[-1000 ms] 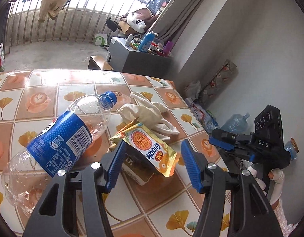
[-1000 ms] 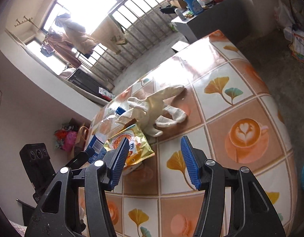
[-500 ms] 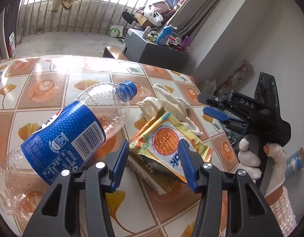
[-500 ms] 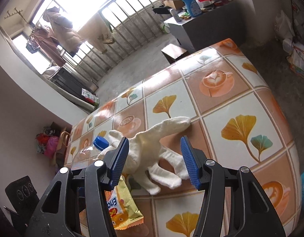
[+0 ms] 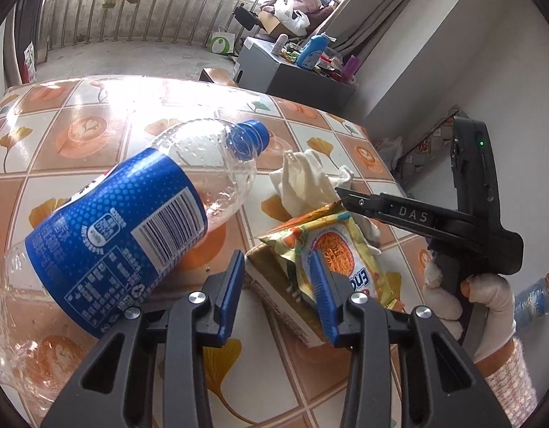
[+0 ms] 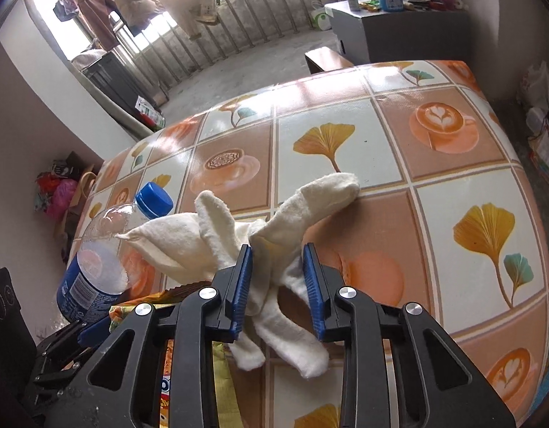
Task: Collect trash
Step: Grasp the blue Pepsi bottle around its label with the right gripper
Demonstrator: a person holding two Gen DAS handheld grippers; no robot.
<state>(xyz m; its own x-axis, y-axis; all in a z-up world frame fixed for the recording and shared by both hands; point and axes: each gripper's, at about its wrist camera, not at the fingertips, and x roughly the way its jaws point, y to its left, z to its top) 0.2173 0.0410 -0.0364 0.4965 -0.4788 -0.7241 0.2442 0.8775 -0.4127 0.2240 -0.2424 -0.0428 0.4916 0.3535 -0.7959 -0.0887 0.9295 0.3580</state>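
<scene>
A yellow noodle wrapper (image 5: 340, 249) lies on a flat carton (image 5: 274, 294) on the tiled table. My left gripper (image 5: 279, 294) has its jaws around their near end, narrowed and touching them. A white cloth glove (image 6: 238, 239) lies on the table; my right gripper (image 6: 278, 287) straddles its middle, jaws narrowed around it. The glove also shows in the left wrist view (image 5: 306, 182), with the right gripper (image 5: 345, 196) over it. An empty plastic bottle (image 5: 131, 221) with a blue label lies left of the wrapper and shows in the right wrist view (image 6: 96, 267).
The table (image 6: 381, 142) has an orange and white patterned cover; its right edge drops to the floor. A grey cabinet (image 5: 292, 75) with bottles stands beyond the table's far edge. Window bars (image 5: 149, 7) run along the back.
Both grippers moved forward and narrowed. The left one now closes around the wrapper and carton; the right one came down over the glove and closes around its middle.
</scene>
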